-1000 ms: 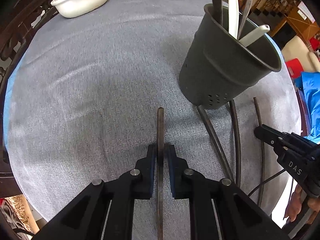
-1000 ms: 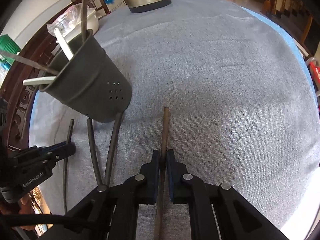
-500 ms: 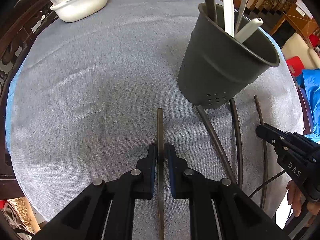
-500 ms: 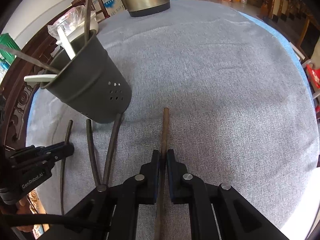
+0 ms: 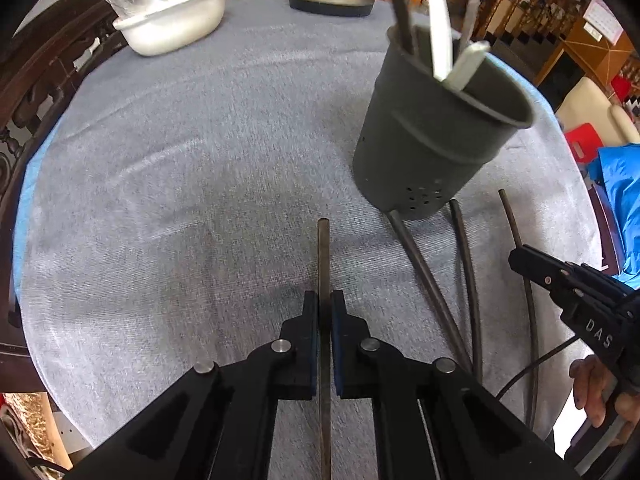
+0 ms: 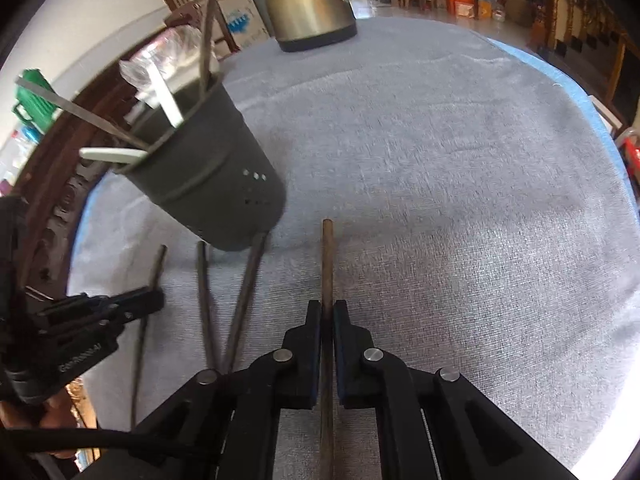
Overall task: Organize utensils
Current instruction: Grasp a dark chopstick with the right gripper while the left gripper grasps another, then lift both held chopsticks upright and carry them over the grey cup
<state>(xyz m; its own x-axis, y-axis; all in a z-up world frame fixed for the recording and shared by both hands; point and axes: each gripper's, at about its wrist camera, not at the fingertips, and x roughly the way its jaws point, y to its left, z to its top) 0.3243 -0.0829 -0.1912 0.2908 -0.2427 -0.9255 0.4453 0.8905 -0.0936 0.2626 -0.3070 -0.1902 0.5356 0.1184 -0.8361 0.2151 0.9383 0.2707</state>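
Left claw (image 5: 325,312) clamped on thin dark metal chopstick (image 5: 323,256); right claw (image 6: 327,320) on brownish chopstick (image 6: 328,264), "DAS" lettering readable.

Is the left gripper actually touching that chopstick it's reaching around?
Touching. In the left wrist view, the left gripper has both pads pressed against the dark chopstick, with no gap on either side.

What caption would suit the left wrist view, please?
Left gripper clamps a dark chopstick beside the grey utensil holder.
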